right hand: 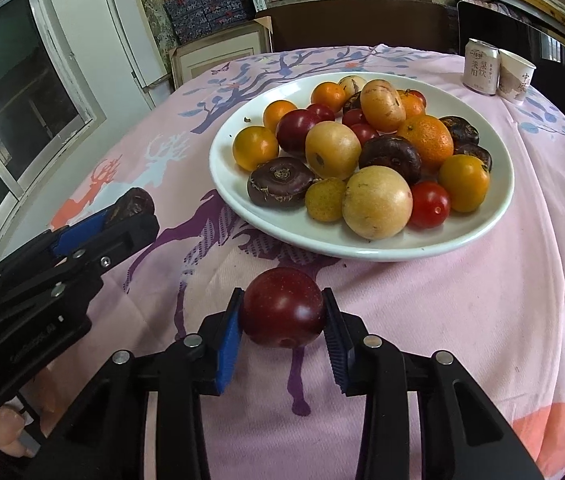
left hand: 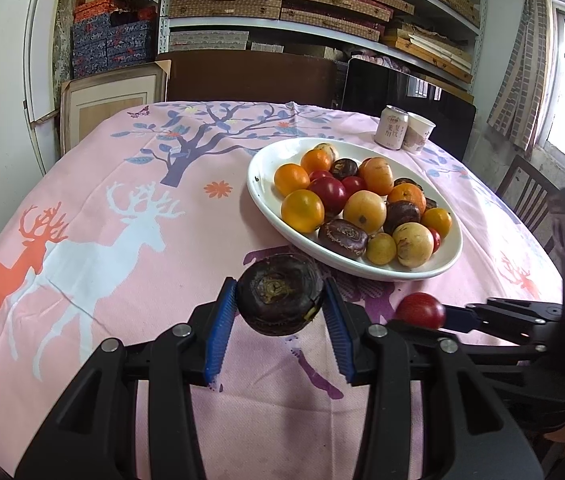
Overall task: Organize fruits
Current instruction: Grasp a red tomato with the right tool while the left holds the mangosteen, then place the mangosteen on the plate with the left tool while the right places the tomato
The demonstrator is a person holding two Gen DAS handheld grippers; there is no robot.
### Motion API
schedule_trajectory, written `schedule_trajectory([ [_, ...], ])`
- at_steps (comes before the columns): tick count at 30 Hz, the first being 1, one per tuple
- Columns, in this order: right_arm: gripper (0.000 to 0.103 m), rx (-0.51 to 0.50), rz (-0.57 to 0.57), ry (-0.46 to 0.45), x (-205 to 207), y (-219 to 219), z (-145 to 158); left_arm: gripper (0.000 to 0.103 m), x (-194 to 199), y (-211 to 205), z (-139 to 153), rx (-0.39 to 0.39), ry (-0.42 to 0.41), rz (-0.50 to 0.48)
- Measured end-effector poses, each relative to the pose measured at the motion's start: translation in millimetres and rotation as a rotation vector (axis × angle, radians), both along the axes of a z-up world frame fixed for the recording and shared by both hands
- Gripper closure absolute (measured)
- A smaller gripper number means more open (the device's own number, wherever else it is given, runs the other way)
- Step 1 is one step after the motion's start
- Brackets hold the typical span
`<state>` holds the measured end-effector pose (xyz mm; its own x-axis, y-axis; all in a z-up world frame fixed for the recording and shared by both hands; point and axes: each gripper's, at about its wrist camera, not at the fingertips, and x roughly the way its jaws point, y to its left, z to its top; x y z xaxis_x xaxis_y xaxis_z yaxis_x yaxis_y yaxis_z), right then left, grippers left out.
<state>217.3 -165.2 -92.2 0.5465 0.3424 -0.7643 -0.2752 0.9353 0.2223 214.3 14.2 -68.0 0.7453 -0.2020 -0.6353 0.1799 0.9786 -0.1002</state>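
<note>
My left gripper (left hand: 280, 300) is shut on a dark brown water chestnut (left hand: 280, 294), held just above the pink cloth in front of the white plate (left hand: 260, 168). My right gripper (right hand: 282, 310) is shut on a dark red plum (right hand: 283, 307), held near the plate's (right hand: 222, 148) front rim. The plate holds several mixed fruits: oranges, yellow fruits, red tomatoes, plums and water chestnuts. The right gripper with its plum (left hand: 420, 310) shows at the right of the left wrist view. The left gripper with its chestnut (right hand: 132, 202) shows at the left of the right wrist view.
A drink can (left hand: 392, 126) and a paper cup (left hand: 418, 133) stand behind the plate at the far right of the table. A pink deer-print tablecloth (left hand: 122, 240) covers the round table. Chairs, shelves and boxes stand beyond the far edge.
</note>
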Motion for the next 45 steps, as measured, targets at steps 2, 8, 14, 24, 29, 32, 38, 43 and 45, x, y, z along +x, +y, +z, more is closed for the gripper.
schedule_trajectory([
  [2, 0.065, 0.02, -0.008, 0.002, -7.4, -11.9, 2.0, 0.06, 0.3, -0.1, 0.1, 0.0, 0.001, 0.0],
  [8, 0.064, 0.094, -0.067, -0.029, -34.6, -63.1, 13.9, 0.06, -4.3, -2.9, 3.1, -0.011, -0.015, -0.03],
  [14, 0.065, 0.138, -0.094, -0.131, -45.6, -106.1, 50.9, 0.06, -9.5, -16.6, 22.4, 0.002, -0.034, -0.099],
  [24, 0.065, 0.122, -0.103, -0.263, 41.5, -115.4, 109.5, 0.06, 85.7, -58.8, 68.3, 0.043, -0.006, -0.15],
  [29, 0.065, 0.118, -0.116, -0.166, 116.1, -104.9, 81.5, 0.06, 149.1, -66.2, 45.9, -0.02, 0.089, -0.114],
  [32, 0.064, 0.128, -0.129, -0.109, 145.4, -102.7, 61.5, 0.06, 169.2, -66.6, 31.6, -0.024, 0.124, -0.1],
  [38, 0.036, 0.148, -0.13, -0.12, 150.1, -100.1, 51.3, 0.018, 171.4, -60.8, 23.5, -0.023, 0.1, -0.088],
  [43, 0.032, 0.177, -0.146, -0.109, 126.6, -107.8, 55.9, 0.01, 151.8, -51.1, 31.0, -0.041, 0.107, -0.073],
  [45, 0.028, 0.165, -0.141, -0.109, 109.8, -108.2, 56.4, 0.009, 136.9, -49.3, 30.9, -0.023, 0.112, -0.064],
])
